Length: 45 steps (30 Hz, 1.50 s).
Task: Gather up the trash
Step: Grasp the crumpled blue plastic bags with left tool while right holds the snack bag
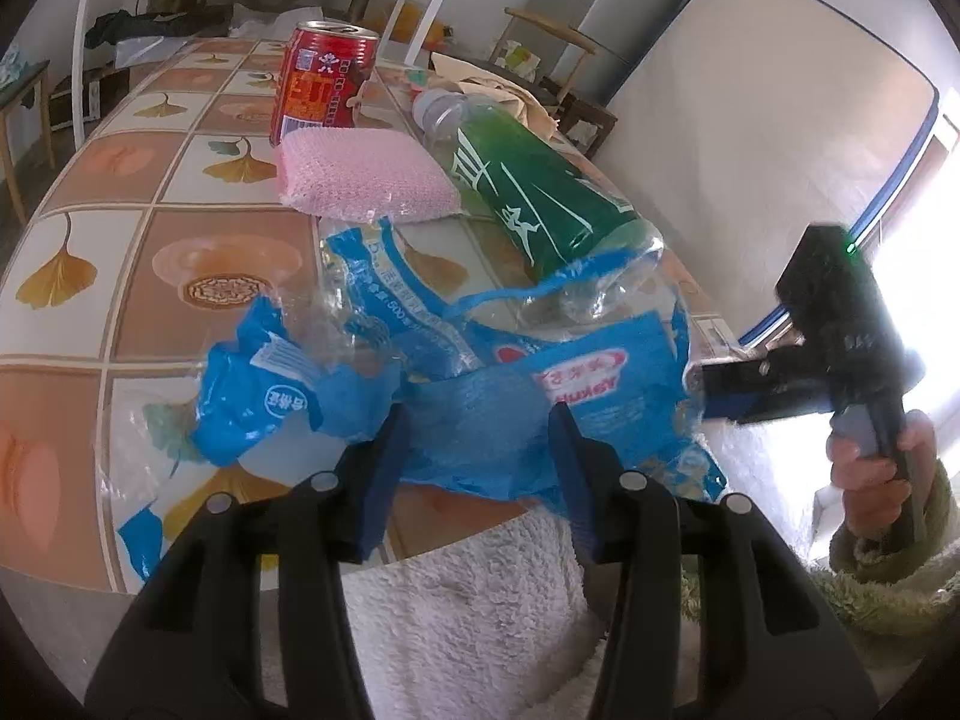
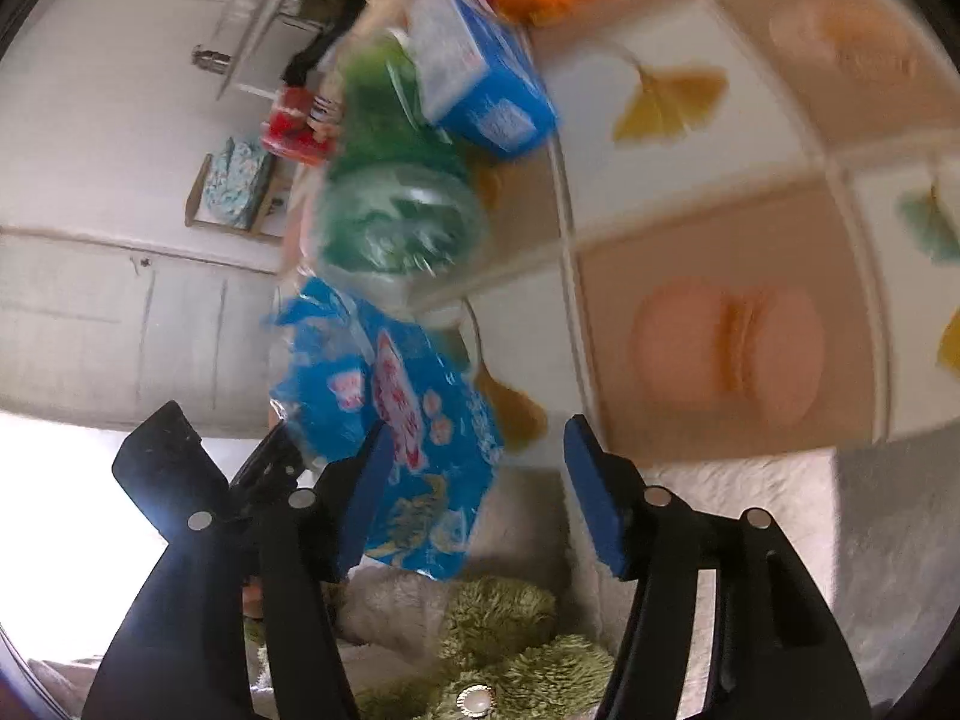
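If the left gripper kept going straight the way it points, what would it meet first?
Most likely the blue wrapper, already lying between the left gripper's open fingers. The green bottle lies behind it; depth is unclear.

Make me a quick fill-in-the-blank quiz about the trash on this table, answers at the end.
1. The can standing behind the sponge is ____.
2. The bottle lying on its side has a ____ label.
3. The left gripper reaches for the crumpled ____ wrapper.

Answers: red; green; blue
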{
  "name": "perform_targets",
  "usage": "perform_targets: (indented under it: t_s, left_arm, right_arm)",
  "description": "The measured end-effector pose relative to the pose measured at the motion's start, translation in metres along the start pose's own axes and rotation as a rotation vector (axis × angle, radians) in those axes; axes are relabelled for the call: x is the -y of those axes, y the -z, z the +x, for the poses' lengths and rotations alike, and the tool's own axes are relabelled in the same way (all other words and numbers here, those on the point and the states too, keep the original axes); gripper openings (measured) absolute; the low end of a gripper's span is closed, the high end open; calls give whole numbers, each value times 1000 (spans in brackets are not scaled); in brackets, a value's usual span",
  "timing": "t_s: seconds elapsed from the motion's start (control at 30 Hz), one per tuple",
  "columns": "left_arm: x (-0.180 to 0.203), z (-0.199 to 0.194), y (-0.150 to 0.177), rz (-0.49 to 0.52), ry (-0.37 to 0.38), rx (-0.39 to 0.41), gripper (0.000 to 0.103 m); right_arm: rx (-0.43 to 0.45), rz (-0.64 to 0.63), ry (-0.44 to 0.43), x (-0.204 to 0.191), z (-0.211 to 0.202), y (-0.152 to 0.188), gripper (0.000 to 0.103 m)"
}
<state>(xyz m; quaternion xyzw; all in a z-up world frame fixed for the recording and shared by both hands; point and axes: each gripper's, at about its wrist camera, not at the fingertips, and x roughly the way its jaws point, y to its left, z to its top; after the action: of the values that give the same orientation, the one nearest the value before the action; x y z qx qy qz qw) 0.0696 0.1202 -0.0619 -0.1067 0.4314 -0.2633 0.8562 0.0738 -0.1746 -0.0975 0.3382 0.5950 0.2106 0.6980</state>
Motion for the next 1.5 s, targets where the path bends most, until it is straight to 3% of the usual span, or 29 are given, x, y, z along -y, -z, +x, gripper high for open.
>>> perform_targets:
  t_s: [0.13,0.27,0.43,0.63,0.9,0.97,1.2,1.27,1.37,1.5]
  left_arm:
    - [0,0,-1,-3,-2,2,42]
    - [1,-1,-1,5,-3,5,41]
    - [-3,-3,1,0,26,12,41]
    - [-8,-7,4,-20,85,19,40]
    - [-11,-12,8,-32,130,21,44]
    - [-11,-15,9,-26,135,24,55]
    - [-10,-29,16,-13,116,20,68]
    - [-8,-37,18,-12,119,25,79]
    - [-4,-45,19,9,75,36,84]
    - [3,-42,19,46,-73,41,85]
  right_arm:
    - [-91,38,-123,0,22,4,58]
    - [-110,59,-337,-8,30,5,58]
    - [-99,-57,-419,-47,27,-4,58]
    - [-136,-133,-379,-69,42,-14,55]
    - [-208,-138,-312,-81,79,-33,48]
    - [-212,-150,-276,-81,85,-35,48]
    - [-230,-196,-181,-92,102,-30,41]
    - [-222,-210,-159,-98,103,-28,40]
    - [-207,-210,-130,-103,104,-28,39]
    - [-192,-192,-115,-106,106,-25,39]
